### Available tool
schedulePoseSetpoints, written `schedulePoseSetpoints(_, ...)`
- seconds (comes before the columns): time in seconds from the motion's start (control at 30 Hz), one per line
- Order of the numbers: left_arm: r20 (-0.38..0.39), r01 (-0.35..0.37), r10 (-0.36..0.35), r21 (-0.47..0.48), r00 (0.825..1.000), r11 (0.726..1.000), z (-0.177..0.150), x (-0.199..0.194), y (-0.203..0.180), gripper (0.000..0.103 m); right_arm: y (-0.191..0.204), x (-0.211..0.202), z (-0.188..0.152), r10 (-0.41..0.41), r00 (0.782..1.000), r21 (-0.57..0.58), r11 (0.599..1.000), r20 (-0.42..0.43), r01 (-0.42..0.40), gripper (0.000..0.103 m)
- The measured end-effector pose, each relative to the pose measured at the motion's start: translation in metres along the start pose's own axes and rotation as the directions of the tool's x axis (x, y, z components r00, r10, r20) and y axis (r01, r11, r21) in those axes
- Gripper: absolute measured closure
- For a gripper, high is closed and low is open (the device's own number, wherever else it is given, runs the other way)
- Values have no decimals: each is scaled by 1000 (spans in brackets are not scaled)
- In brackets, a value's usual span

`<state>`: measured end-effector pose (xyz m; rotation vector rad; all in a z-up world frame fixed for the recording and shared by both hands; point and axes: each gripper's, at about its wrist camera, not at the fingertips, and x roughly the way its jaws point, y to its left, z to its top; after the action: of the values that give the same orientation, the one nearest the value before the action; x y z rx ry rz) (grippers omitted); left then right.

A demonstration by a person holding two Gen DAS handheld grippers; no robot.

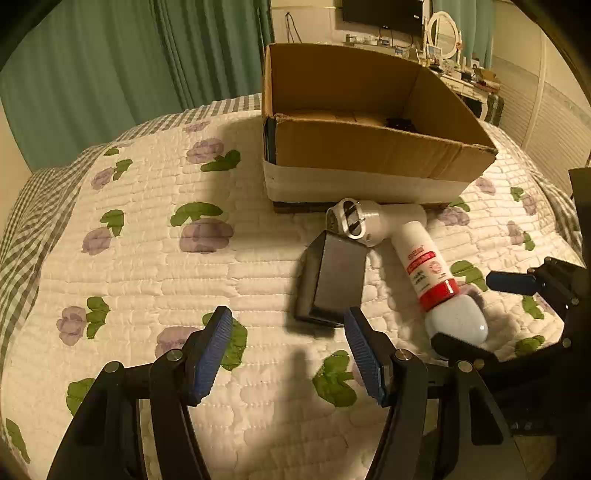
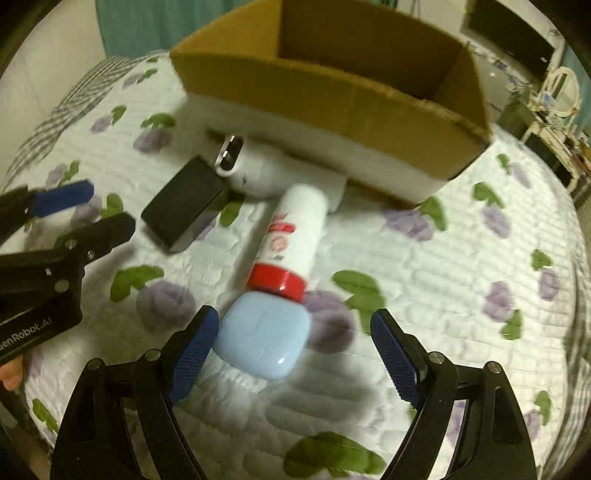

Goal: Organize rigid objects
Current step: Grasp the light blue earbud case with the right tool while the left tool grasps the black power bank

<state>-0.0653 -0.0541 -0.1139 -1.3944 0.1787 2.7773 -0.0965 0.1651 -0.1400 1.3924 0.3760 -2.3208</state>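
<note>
A black rectangular box (image 1: 332, 282) (image 2: 184, 201), a white hair-dryer-shaped device (image 1: 364, 221) (image 2: 251, 170), a white bottle with a red cap (image 1: 424, 269) (image 2: 291, 240) and a pale blue case (image 1: 458, 321) (image 2: 264, 334) lie on the bed in front of an open cardboard box (image 1: 369, 155) (image 2: 332, 103). My left gripper (image 1: 290, 354) is open, just short of the black box. My right gripper (image 2: 295, 354) is open, its fingers either side of the blue case, the left pad almost touching it.
The floral quilt (image 1: 147, 258) covers the bed. The cardboard box holds a small dark item (image 1: 399, 122). Green curtains (image 1: 110, 55) hang behind. A dresser with a mirror (image 1: 443, 33) stands at the far right.
</note>
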Motion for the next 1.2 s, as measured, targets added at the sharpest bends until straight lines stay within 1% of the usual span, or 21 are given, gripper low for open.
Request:
schedulePoseSetpoints(0.03, -3, 0, 0, -1, 1000, 1000, 0, 2, 0, 37, 0, 2, -1, 13, 1000, -2, 1000, -1, -13, 20)
schedulePoseSetpoints(0.1, -12, 0, 0, 7, 1000, 1000, 1, 5, -4, 37, 0, 9, -5, 50, 999, -8, 999, -22, -50, 29)
schedulePoseSetpoints(0.13, -15, 1, -1, 15, 1000, 1000, 1, 6, -6, 37, 1, 13, -6, 65, 997, -11, 998, -34, -65, 36)
schedulePoseSetpoints(0.2, -23, 8, -7, 37, 1000, 999, 0, 9, -13, 37, 3, 15, -8, 78, 996, -22, 997, -39, -79, 45)
schedulePoseSetpoints(0.23, -28, 9, -8, 49, 1000, 999, 1, 11, -16, 37, 4, 12, -7, 94, 995, -28, 995, -33, -95, 46)
schedulePoseSetpoints(0.37, -52, 5, 0, 88, 999, 996, 6, 22, -28, 37, -9, -9, -9, 145, 989, -16, 989, 32, -144, 46)
schedulePoseSetpoints(0.4, -54, -2, 8, 100, 998, 995, 8, 23, -31, 37, -13, -14, -9, 144, 989, -17, 990, 43, -143, 47)
schedulePoseSetpoints(0.43, -54, -11, 17, 111, 998, 994, 11, 26, -34, 37, -17, -19, -9, 134, 989, -17, 991, 57, -134, 47)
schedulePoseSetpoints(0.47, -56, -12, 19, 120, 998, 993, 13, 28, -36, 37, -26, -25, -8, 101, 992, -9, 995, 81, -101, 47)
schedulePoseSetpoints(0.53, -69, -8, 17, 127, 997, 992, 18, 35, -38, 37, -37, -31, -7, 66, 993, 7, 998, 101, -67, 47)
schedulePoseSetpoints(0.67, -97, -49, 61, 127, 993, 991, 25, 49, -41, 37, -64, -32, -9, 42, 993, 75, 996, 114, -50, 47)
schedulePoseSetpoints(0.7, -102, -51, 64, 124, 993, 991, 27, 52, -41, 39, -67, -30, -7, 38, 993, 84, 995, 110, -47, 46)
schedulePoseSetpoints(0.77, -116, -51, 65, 120, 991, 991, 29, 56, -41, 40, -70, -27, -8, 38, 994, 95, 994, 104, -48, 47)
schedulePoseSetpoints(0.8, -121, -49, 63, 120, 991, 992, 29, 57, -41, 46, -70, -26, -8, 40, 994, 96, 994, 102, -50, 47)
schedulePoseSetpoints(0.83, -126, -35, 51, 122, 991, 992, 29, 57, -41, 61, -68, -25, -6, 40, 994, 93, 994, 101, -50, 47)
schedulePoseSetpoints(0.87, -127, -22, 38, 123, 991, 992, 28, 56, -42, 61, -66, -25, -5, 41, 994, 87, 995, 100, -50, 47)
schedulePoseSetpoints(1.0, -125, -34, 50, 130, 991, 991, 29, 50, -43, 62, -63, -26, -4, 38, 994, 82, 996, 103, -46, 47)
schedulePoseSetpoints(1.1, -116, -27, 40, 118, 992, 993, 28, 36, -42, 62, -62, -33, -2, 30, 993, 84, 996, 114, -40, 47)
schedulePoseSetpoints(1.2, -93, -25, 34, 101, 995, 995, 27, 14, -38, 62, -62, -45, 2, 17, 990, 82, 996, 138, -29, 47)
